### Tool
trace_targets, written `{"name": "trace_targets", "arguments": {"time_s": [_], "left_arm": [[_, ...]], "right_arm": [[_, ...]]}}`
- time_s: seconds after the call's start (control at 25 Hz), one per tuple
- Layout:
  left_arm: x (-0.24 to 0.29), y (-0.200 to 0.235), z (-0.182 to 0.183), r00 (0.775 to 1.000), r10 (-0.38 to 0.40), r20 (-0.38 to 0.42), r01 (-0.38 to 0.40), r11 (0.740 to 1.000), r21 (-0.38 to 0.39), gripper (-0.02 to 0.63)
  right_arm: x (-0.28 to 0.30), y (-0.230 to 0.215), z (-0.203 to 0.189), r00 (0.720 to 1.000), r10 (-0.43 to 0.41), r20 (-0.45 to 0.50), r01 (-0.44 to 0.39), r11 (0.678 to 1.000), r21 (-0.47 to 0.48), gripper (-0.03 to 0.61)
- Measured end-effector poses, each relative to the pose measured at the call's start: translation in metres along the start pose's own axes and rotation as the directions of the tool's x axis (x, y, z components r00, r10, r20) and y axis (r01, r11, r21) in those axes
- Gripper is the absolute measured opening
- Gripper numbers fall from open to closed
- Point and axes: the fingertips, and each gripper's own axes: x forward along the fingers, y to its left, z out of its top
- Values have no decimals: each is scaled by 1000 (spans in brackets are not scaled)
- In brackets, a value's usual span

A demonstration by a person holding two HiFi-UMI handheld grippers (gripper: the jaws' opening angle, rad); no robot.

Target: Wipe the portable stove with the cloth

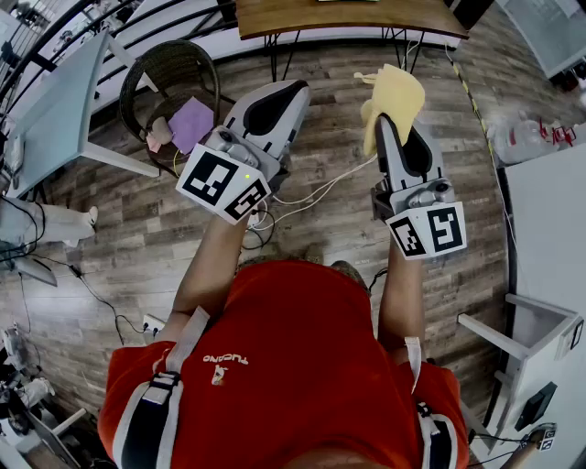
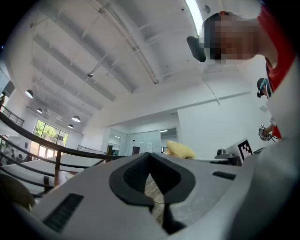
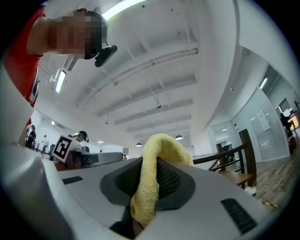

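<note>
We are standing over the grey-brown wood-plank floor (image 1: pixel 137 229), with a brown wooden table (image 1: pixel 348 14) and a dark round wicker chair (image 1: pixel 169 69) beyond us. We are holding the left gripper (image 1: pixel 291 92) out over the floor, its jaws pressing together on nothing. The right gripper (image 1: pixel 389 124) is pinching the soft yellow terry cloth (image 1: pixel 396 92) tight between its jaws, the cloth bunching above and past the tips.
</note>
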Motion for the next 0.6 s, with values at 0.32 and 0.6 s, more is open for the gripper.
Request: {"name": "trace_targets", "arguments": {"time_s": [0.32, 0.6], "left_arm": [[27, -19, -13, 999, 34, -11, -34, 999, 2, 9], [44, -1, -24, 996, 84, -35, -84, 996, 15, 9]], "right_arm": [[-12, -35, 3, 999, 42, 7, -42, 999, 20, 86], [2, -63, -9, 998, 59, -11, -58, 998, 34, 86]]}}
